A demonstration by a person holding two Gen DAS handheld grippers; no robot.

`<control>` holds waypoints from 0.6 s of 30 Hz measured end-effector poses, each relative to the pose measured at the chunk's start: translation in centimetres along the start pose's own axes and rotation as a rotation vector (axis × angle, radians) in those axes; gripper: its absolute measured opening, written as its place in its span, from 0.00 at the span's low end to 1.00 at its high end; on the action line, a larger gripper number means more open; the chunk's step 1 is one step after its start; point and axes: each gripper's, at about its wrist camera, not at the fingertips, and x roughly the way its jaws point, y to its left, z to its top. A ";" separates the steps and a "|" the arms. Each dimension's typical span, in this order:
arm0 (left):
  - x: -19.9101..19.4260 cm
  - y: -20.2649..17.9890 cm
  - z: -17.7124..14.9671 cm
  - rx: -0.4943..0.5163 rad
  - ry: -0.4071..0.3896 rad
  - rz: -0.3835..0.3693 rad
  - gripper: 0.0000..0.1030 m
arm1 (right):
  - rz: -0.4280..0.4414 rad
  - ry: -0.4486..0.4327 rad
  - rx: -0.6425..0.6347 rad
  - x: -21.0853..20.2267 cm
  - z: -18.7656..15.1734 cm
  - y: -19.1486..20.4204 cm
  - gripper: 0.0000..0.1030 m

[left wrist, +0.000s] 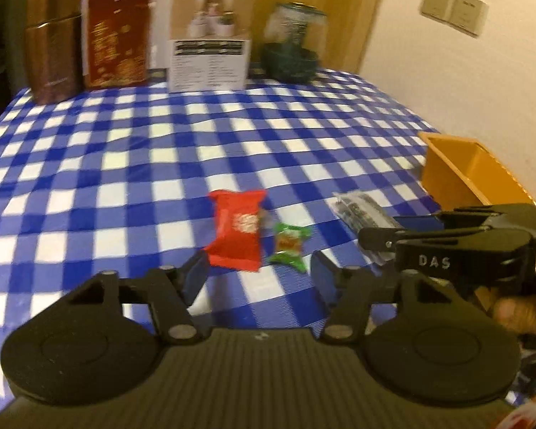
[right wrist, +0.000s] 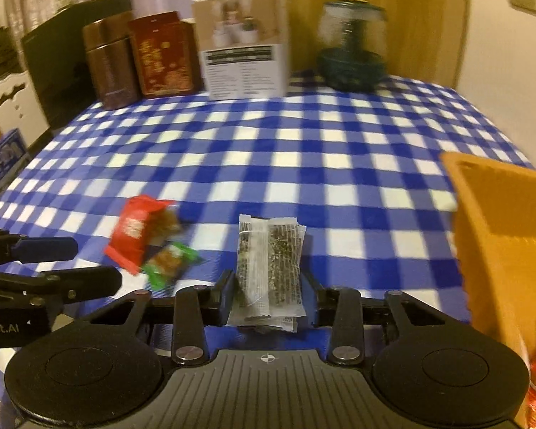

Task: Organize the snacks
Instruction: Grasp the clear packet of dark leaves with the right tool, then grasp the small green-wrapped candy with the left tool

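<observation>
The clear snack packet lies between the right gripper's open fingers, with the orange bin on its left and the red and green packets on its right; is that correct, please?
Not quite: the sides are swapped. In the right wrist view the clear snack packet does lie between the open right gripper, but the orange bin stands to its right, and the red packet and green packet lie to its left.

A red packet (left wrist: pixel 235 234), a green one (left wrist: pixel 288 242) and a clear, seemingly seaweed-filled packet (right wrist: pixel 269 268) lie near an orange bin (left wrist: pixel 462 174).
</observation>
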 end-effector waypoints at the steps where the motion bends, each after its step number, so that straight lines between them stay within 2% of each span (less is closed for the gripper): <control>1: 0.3 -0.3 0.1 0.018 0.001 -0.012 0.47 | -0.007 -0.003 0.010 -0.3 -0.1 -0.5 0.39; 2: 0.6 -0.7 0.2 0.033 0.000 -0.021 0.44 | -0.015 -0.005 0.022 -0.6 -0.2 -0.9 0.39; 5: 1.4 -1.7 0.3 0.084 -0.004 -0.048 0.44 | -0.020 -0.008 0.068 -0.9 -0.4 -2.3 0.39; 11: 3.3 -3.1 0.4 0.142 0.001 -0.039 0.44 | -0.015 -0.004 0.085 -1.0 -0.4 -2.7 0.41; 16: 4.5 -3.4 0.4 0.158 0.013 -0.010 0.34 | -0.014 -0.012 0.091 -0.8 -0.3 -2.8 0.42; 18: 4.8 -3.3 0.4 0.149 0.020 -0.001 0.26 | -0.017 -0.012 0.091 -0.7 -0.3 -2.8 0.43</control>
